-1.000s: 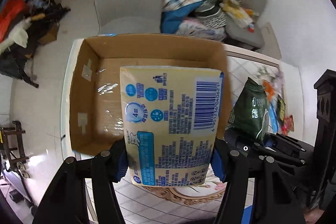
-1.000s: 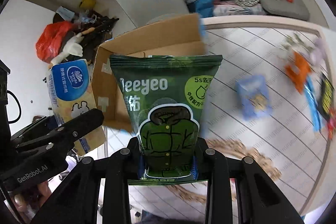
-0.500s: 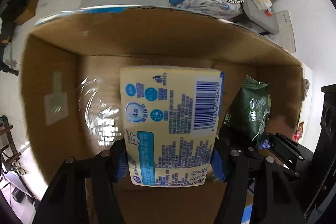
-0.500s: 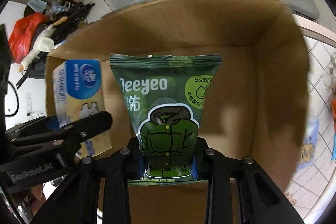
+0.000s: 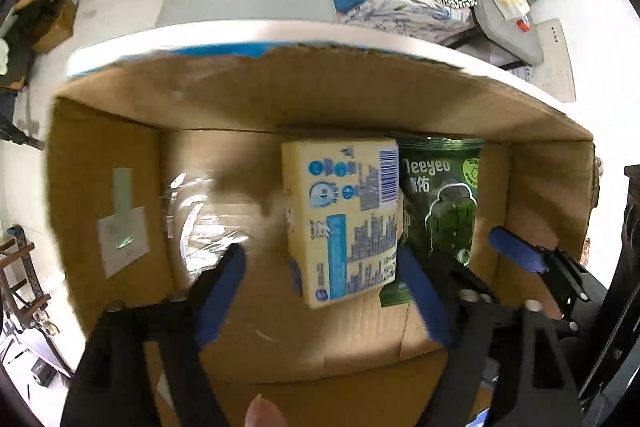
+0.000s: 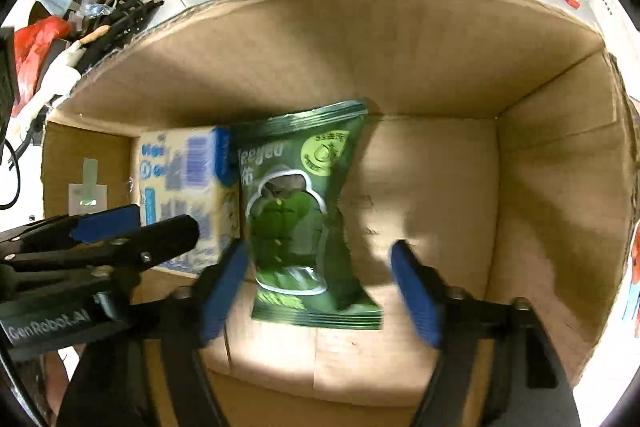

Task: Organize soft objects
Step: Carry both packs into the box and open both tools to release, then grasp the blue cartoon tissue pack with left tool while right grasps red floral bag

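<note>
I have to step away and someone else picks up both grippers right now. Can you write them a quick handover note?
Left gripper: open, its jaws have just been opening; the yellow tissue pack lies free between them.
Right gripper: open, jaws also just opened; the green pouch lies loose between them.
Both packs lie side by side, touching, on the floor of the cardboard box, near its far wall.
Done: these two soft items are in the box.
Left: lift both grippers out; a few packets show at the frame edge outside the box, too cut off to identify.
</note>
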`<state>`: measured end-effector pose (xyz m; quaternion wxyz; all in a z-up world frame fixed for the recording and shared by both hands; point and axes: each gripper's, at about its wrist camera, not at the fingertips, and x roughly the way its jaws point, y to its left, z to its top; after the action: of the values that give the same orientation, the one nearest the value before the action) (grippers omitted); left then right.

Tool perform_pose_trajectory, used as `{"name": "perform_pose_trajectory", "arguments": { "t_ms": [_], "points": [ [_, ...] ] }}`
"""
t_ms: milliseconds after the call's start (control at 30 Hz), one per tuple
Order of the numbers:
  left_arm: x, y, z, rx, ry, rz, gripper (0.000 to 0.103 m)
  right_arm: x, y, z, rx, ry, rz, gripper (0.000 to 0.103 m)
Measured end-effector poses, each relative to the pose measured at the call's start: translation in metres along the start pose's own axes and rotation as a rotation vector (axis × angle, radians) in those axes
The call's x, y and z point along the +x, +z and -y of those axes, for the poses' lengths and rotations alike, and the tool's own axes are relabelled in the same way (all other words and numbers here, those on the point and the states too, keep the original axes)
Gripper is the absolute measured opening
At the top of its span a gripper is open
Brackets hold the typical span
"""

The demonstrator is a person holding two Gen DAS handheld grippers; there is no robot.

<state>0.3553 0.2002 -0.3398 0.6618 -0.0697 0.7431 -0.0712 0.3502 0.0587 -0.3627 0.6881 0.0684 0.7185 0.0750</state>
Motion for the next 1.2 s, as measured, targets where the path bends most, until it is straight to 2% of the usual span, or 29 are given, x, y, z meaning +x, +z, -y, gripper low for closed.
{"name": "perform_pose_trajectory", "arguments": {
  "t_ms": [100,133,200,267,500,667,833,1200],
  "points": [
    [-0.010,-0.010,-0.003,-0.004,0.040,0.039,0.091,-0.011,-0.006,-0.001,-0.013,-0.024,0.010,0.079],
    [-0.012,-0.013,-0.004,-0.007,0.041,0.047,0.092,-0.015,-0.009,-0.002,-0.016,-0.028,0.011,0.082],
    [-0.018,-0.022,-0.005,-0.017,0.057,0.072,0.102,-0.024,-0.021,-0.002,-0.023,-0.046,0.013,0.093],
    [-0.028,-0.036,-0.005,-0.018,0.079,0.114,0.102,-0.032,-0.032,-0.003,-0.028,-0.057,0.021,0.102],
    [-0.055,-0.080,0.007,0.004,0.145,0.209,0.102,-0.064,-0.071,-0.010,-0.048,-0.149,0.068,0.103],
    [-0.080,-0.112,0.008,-0.019,0.126,0.279,0.102,-0.088,-0.103,-0.016,-0.068,-0.169,0.109,0.103],
    [-0.106,-0.141,0.019,0.020,0.178,0.350,0.102,-0.116,-0.130,-0.019,-0.077,-0.155,0.170,0.103],
    [-0.147,-0.191,0.043,-0.013,0.147,0.418,0.102,-0.176,-0.174,-0.013,-0.107,-0.091,0.267,0.103]
  ]
}}
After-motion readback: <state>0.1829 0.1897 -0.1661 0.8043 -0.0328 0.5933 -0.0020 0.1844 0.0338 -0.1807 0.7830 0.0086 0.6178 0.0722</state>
